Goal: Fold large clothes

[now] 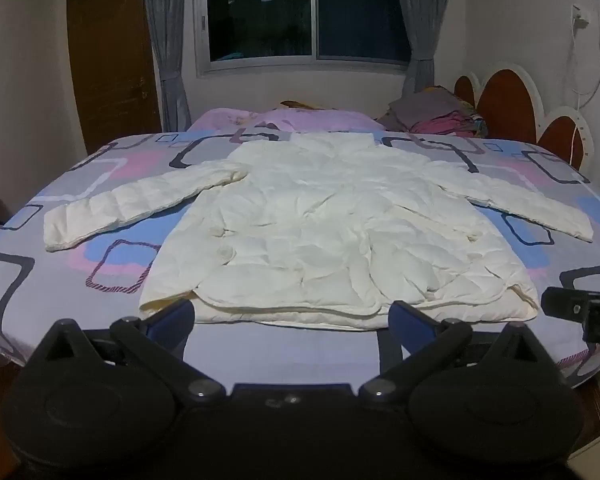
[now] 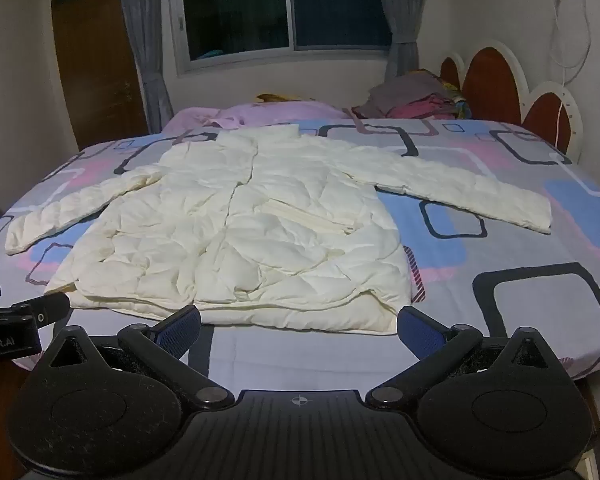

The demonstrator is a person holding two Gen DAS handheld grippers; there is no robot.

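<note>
A cream quilted jacket point(image 1: 308, 232) lies flat on the bed, front up, both sleeves spread out to the sides, hem toward me. It also shows in the right wrist view point(image 2: 236, 236). My left gripper point(image 1: 292, 316) is open and empty, just short of the hem's middle. My right gripper point(image 2: 298, 322) is open and empty, just short of the hem's right part. The right gripper's tip shows at the right edge of the left wrist view point(image 1: 580, 308); the left gripper's tip shows at the left edge of the right wrist view point(image 2: 24, 312).
The bed has a patterned grey, blue and pink sheet point(image 1: 112, 248). A pink blanket point(image 1: 300, 118) and a pile of clothes point(image 1: 440, 116) lie at the far side. A brown headboard point(image 1: 512, 108) is at right; a window point(image 1: 308, 12) and door point(image 1: 108, 60) behind.
</note>
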